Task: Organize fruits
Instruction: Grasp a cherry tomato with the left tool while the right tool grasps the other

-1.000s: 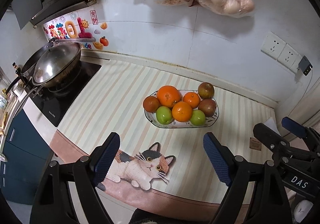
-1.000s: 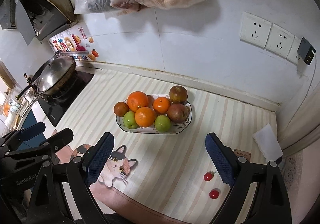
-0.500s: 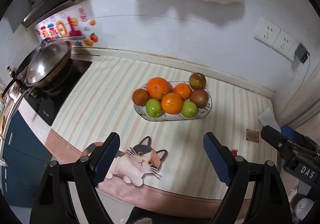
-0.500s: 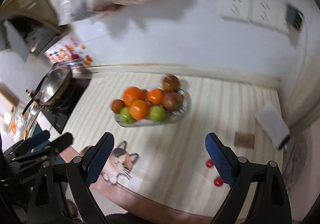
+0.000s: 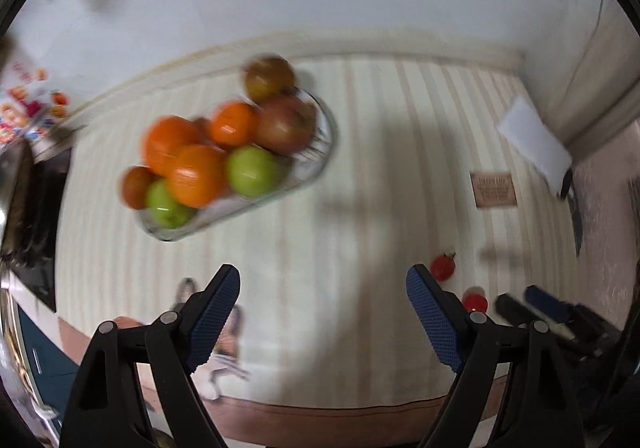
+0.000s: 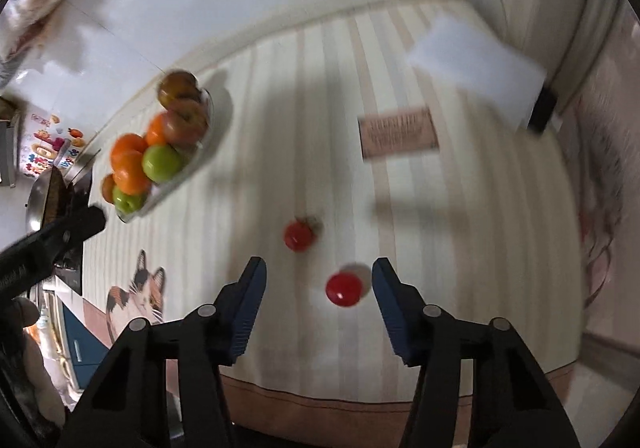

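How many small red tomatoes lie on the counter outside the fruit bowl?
2. One tomato with a green stem lies ahead of the right gripper; the other tomato lies between its open fingers. The bowl may hide more.

Motion-blurred fisheye views, soft overhead shadows

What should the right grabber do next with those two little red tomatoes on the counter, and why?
Probably lower the right gripper a little and shift it right to center on the nearer red tomato, then close. Its jaws are open and empty, and that tomato lies loose on the striped counter, nearer the right finger, outside the fruit bowl.
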A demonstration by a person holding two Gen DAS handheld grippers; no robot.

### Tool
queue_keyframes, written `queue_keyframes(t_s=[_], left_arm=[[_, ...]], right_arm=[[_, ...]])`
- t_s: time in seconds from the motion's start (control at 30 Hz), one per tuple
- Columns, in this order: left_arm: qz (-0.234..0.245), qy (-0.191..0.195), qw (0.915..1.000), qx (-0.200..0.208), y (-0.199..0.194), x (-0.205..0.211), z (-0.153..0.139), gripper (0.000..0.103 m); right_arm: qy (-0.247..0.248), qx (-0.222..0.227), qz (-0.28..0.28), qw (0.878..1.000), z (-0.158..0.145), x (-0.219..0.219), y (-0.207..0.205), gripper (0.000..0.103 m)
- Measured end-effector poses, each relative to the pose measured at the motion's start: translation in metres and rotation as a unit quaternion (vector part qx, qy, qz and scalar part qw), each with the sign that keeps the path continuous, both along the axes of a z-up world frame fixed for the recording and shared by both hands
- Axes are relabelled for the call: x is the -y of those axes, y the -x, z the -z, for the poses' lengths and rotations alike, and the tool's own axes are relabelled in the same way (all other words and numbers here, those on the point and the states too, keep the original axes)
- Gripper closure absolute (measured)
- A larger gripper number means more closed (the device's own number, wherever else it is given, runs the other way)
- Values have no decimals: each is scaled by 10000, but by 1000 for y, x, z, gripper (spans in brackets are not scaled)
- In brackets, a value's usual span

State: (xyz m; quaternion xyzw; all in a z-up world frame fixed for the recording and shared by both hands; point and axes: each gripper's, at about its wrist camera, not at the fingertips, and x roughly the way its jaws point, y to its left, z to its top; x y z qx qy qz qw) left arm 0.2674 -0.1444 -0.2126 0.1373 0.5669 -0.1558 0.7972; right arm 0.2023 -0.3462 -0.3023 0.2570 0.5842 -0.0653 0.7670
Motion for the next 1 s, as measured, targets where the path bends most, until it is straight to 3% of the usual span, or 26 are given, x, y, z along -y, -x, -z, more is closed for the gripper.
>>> queue_keyframes(t_s=[0.13, 0.33, 0.4, 0.63, 0.83, 1.0], left_arm=[[237, -59, 9991, -358, -4, 18, 30, 18], [383, -120, 9968, -685, -2, 31, 54, 19], [444, -103, 9961, -758, -4, 35, 59, 19], [906, 471, 9844, -1434, -3, 61, 77, 19], [1241, 283, 9803, -1513, 0, 91, 98, 19], [1411, 134, 9779, -1540, 2, 108, 111, 50]], right_arm=[[-187, -122, 123, 9997, 36, -3, 5, 55], [-124, -133, 113, 9998, 54, -13, 3, 62], [-36, -151, 62, 9999, 59, -16, 2, 70], [229, 14, 177, 9996, 49, -10, 9, 70], [358, -40, 452, 9983, 41, 15, 24, 70], [402, -108, 661, 9969, 40, 32, 35, 70]])
